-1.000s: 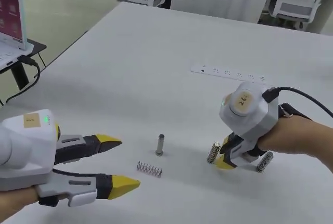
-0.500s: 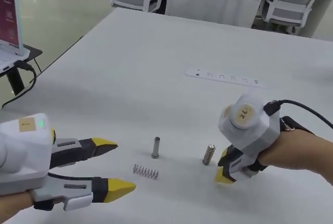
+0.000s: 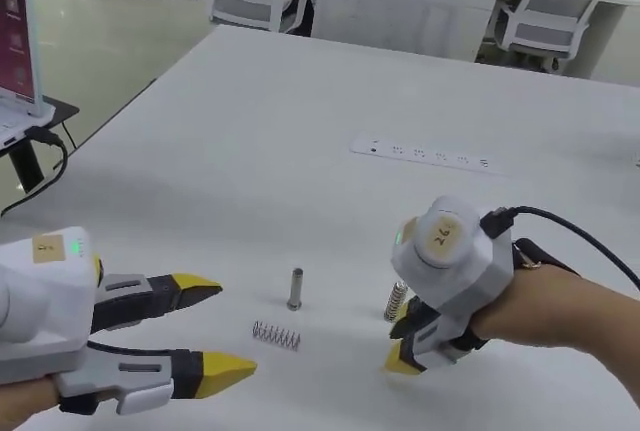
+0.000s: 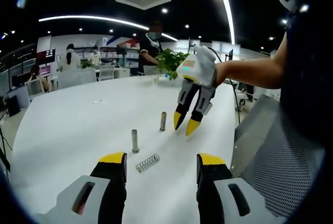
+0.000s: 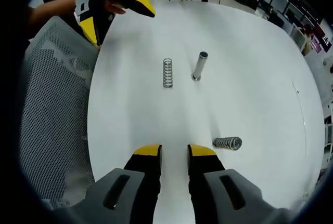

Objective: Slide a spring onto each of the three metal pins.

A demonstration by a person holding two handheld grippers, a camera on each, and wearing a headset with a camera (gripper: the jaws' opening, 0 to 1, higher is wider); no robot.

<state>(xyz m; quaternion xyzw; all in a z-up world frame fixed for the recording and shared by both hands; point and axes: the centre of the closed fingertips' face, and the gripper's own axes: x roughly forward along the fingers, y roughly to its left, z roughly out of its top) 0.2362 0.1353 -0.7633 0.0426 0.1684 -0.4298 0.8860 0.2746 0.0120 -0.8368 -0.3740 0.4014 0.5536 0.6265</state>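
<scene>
The left gripper (image 3: pixel 205 329) hovers low over the table (image 3: pixel 300 131) with its jaws spread wide and nothing between them. They point at the work, a stance that looks ready for a pick-up. Just ahead of its tips a loose spring (image 3: pixel 277 335) lies flat on its side, free to roll, so it will likely need a light, square pinch across its coils. Just beyond the spring stands the bare pin (image 3: pixel 296 288), upright and apart from it. The two sit close, probably so the spring needs only a short lift and tilt to go over the pin's top.

Further right a second pin (image 3: pixel 396 301) stands upright with a spring already down around it, so that one looks done. The right gripper (image 3: pixel 400 344) hangs just beside this pin without touching it, tips angled down toward the table. Its jaws are only narrowly parted and empty, the look of a tool that has let go and is clear of the work.

By my judgement the bare pin is the job in hand.
</scene>
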